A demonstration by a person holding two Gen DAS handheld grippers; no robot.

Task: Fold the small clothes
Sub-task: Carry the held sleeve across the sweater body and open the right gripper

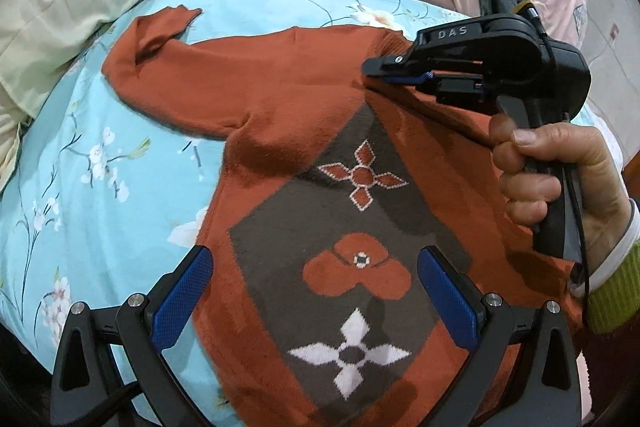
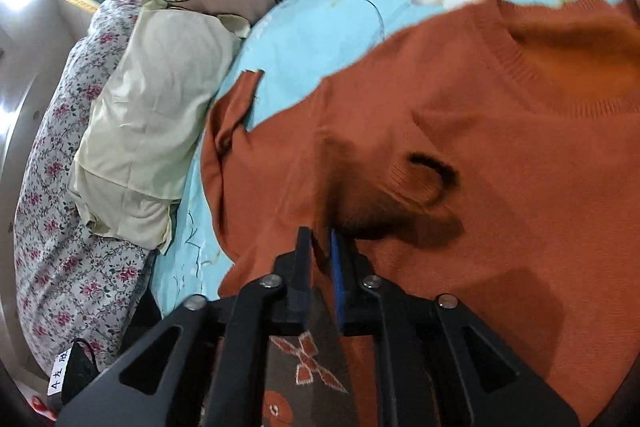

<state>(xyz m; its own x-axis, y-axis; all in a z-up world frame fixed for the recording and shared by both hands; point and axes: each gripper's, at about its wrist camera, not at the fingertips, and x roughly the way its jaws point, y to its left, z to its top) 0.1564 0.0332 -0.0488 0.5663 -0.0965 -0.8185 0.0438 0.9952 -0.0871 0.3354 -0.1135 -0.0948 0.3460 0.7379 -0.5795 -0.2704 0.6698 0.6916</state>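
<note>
We see an orange sweater spread on the bed's blue floral sheet, our left gripper hovering with jaws wide apart over its patterned front, our right gripper with jaws nearly together, a fold of sweater between them.

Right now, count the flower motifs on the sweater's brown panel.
3 in the left wrist view: a rust outlined one at the top, a rust blossom mid-panel, a white one lowest. More may lie hidden.
</note>
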